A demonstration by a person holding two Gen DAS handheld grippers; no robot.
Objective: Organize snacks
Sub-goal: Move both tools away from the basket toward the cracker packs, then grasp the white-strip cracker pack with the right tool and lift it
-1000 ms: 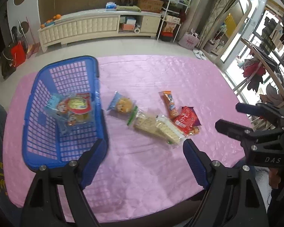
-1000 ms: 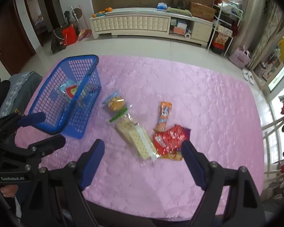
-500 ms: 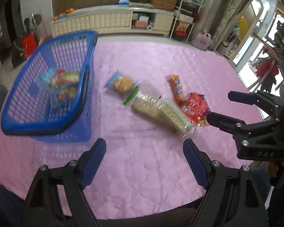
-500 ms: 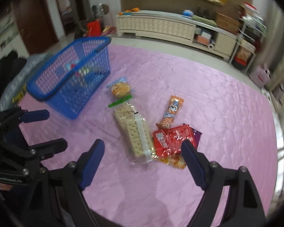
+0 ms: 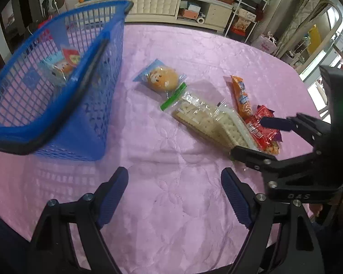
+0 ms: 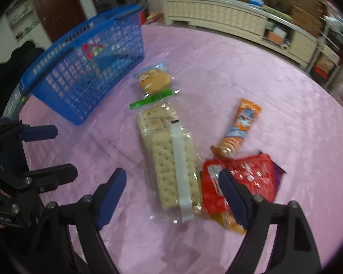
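Observation:
A blue basket (image 5: 98, 105) (image 6: 84, 100) stands at the left of the pink table with a snack pack (image 5: 64, 66) inside. On the cloth lie a bun pack (image 5: 163, 78) (image 6: 154, 80), a clear cracker bag (image 5: 208, 121) (image 6: 171, 164), an orange biscuit pack (image 5: 241, 96) (image 6: 240, 127) and a red packet (image 5: 263, 130) (image 6: 244, 178). My left gripper (image 5: 175, 196) is open and empty above bare cloth. My right gripper (image 6: 172, 196) (image 5: 249, 137) is open, low over the near end of the cracker bag and the red packet.
The pink quilted cloth (image 5: 194, 52) covers the table; its near edge lies just below both grippers. A long white cabinet (image 5: 162, 4) and shelves stand across the room behind.
Both grippers have dropped lower and moved forward over the table. The right gripper has closed in on the cracker bag and red packet. Both stay open.

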